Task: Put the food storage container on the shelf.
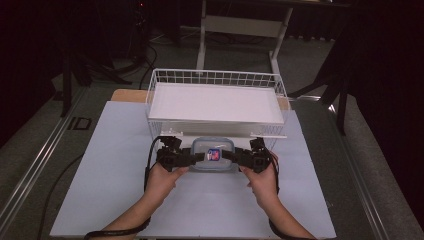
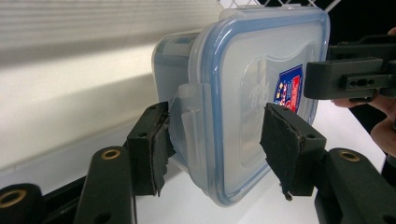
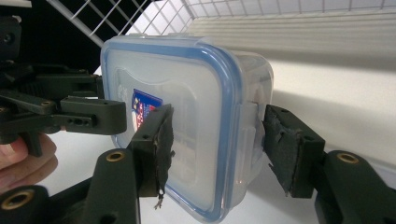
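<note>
A clear plastic food box (image 1: 214, 155) with a blue-rimmed lid and a red-and-blue sticker hangs between my two grippers, just in front of the wire basket. My left gripper (image 1: 197, 157) is shut on the box's left end. In the left gripper view (image 2: 217, 140) one pad presses the lid and the other the base by a latch tab. My right gripper (image 1: 229, 156) is shut on the right end in the same way, as the right gripper view (image 3: 217, 144) shows on the box (image 3: 187, 116). Each jaw tip reaches as far as the sticker.
A white wire basket (image 1: 215, 80) stands right behind the box, with a flat white board (image 1: 215, 102) lying across it. The white tabletop (image 1: 125, 175) spreads to the left, right and front. Table legs and cables lie on the dark floor beyond.
</note>
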The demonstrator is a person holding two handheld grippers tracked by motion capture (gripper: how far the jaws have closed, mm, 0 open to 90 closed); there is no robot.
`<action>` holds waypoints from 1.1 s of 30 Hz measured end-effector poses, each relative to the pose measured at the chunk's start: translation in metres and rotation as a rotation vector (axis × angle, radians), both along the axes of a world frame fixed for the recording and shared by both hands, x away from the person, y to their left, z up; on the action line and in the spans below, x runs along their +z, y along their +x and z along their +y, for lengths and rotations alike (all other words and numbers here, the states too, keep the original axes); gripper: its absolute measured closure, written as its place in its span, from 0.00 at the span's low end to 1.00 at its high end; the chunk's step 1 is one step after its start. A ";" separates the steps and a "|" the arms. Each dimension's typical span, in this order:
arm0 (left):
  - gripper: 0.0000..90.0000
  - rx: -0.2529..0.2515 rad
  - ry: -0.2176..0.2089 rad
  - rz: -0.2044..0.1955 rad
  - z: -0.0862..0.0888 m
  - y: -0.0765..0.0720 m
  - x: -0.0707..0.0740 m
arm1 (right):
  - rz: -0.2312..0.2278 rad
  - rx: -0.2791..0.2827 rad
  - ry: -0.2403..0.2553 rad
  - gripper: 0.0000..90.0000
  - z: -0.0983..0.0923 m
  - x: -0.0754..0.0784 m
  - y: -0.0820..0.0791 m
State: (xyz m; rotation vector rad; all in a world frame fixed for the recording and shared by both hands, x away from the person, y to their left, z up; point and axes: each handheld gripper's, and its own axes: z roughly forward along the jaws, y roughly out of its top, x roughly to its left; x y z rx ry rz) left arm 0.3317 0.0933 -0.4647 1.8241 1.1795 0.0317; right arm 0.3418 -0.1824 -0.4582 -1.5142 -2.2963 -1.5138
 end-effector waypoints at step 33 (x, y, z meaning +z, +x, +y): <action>0.49 0.024 -0.067 -0.075 -0.002 0.048 -0.050 | -0.006 -0.055 -0.026 0.45 0.000 -0.042 0.049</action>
